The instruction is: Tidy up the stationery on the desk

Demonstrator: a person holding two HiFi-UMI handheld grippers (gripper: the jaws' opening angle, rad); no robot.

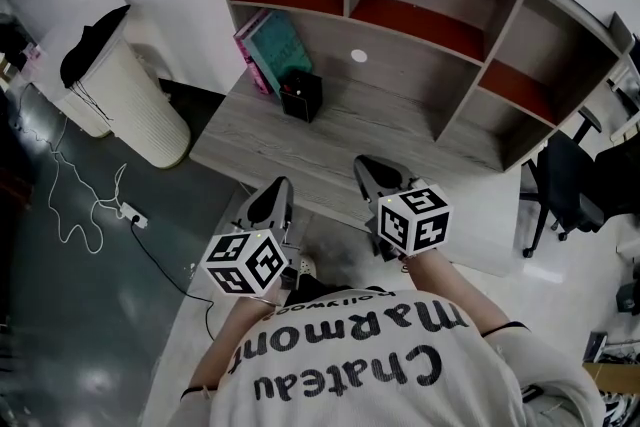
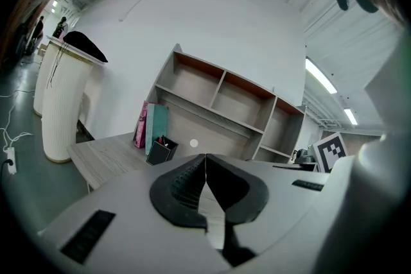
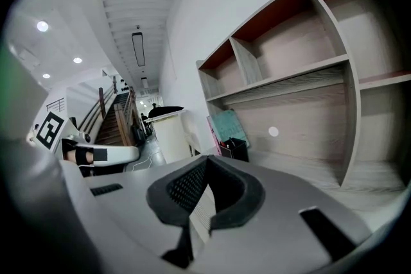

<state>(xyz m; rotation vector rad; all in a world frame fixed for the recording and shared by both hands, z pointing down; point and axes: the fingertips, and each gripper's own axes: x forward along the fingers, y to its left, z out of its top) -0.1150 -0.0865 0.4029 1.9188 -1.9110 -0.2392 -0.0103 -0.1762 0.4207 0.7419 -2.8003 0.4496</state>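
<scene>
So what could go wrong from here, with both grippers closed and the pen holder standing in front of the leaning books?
1. The left gripper and the right gripper are both shut and empty; reaching in like that would probably push the pen holder rather than grasp it.
2. The books lean near the left edge of the desk, right behind the holder; a nudge could tip them over.

"Chateau Marmont" in large black letters on person's white shirt (image 1: 340, 403), smaller "Hollywood" beside it, upside-down
</scene>
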